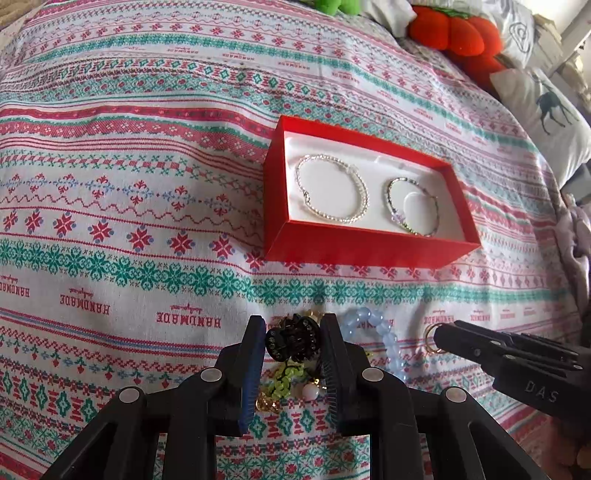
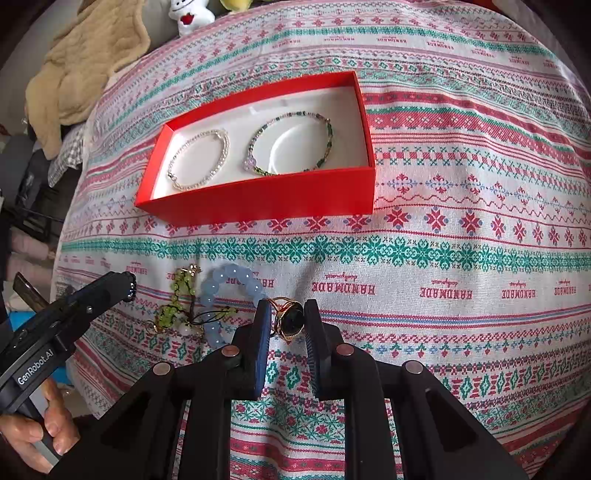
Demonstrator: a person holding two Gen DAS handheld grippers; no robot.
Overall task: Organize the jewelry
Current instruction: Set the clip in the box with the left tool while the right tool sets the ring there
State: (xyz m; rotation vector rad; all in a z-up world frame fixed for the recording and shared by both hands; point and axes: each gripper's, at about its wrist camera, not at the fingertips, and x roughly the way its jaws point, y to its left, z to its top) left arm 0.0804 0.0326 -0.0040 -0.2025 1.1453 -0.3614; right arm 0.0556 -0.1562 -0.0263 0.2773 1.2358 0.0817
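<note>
A red box (image 1: 364,245) with a white lining holds a silver bracelet (image 1: 332,188) and a green beaded bracelet (image 1: 413,205); it also shows in the right wrist view (image 2: 258,199). My left gripper (image 1: 293,341) is shut on a black rhinestone hair claw (image 1: 293,341), just above loose jewelry: a green bead bracelet (image 1: 286,380), a blue bead bracelet (image 1: 388,339). My right gripper (image 2: 288,321) is shut on a gold ring with a dark stone (image 2: 290,321), close to the blue bead bracelet (image 2: 229,291). It shows in the left wrist view (image 1: 437,341) too.
The patterned bedspread (image 1: 129,184) covers the whole surface. A red plush (image 1: 461,33) and a deer pillow (image 1: 546,110) lie at the far right. A beige blanket (image 2: 85,62) and a white plush (image 2: 190,14) lie beyond the bed's left edge.
</note>
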